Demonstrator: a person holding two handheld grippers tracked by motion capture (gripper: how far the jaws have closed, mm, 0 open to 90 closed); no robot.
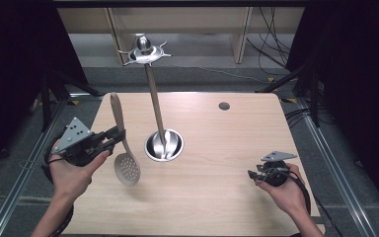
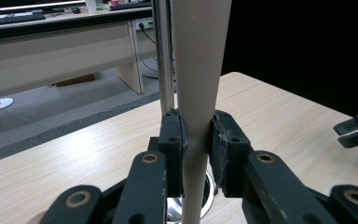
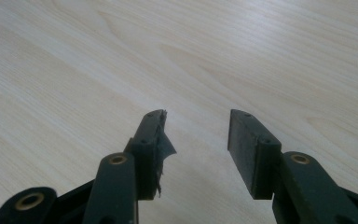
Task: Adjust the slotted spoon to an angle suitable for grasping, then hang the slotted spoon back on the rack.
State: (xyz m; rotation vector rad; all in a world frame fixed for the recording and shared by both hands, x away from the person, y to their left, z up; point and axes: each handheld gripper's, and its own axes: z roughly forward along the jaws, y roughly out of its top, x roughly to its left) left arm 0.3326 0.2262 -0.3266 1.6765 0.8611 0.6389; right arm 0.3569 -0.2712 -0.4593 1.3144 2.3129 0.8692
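Note:
A beige slotted spoon (image 1: 123, 153) hangs upright above the table's left side, perforated bowl down and handle up. My left gripper (image 1: 119, 134) is shut on its handle (image 2: 196, 116), about midway along. A metal utensil stand (image 1: 164, 145) sits at the table's middle, with a tall pole (image 1: 154, 98) and a star-shaped hook crown (image 1: 144, 50) on top. The pole (image 2: 163, 56) rises just behind the held handle. My right gripper (image 1: 252, 174) hovers low over the table's right front, open, with nothing between its jaws (image 3: 196, 140).
The light wooden table (image 1: 217, 148) has a small round cable hole (image 1: 224, 105) at the back right. Desks and a shelf stand beyond the far edge. Cables lie on the floor at the right.

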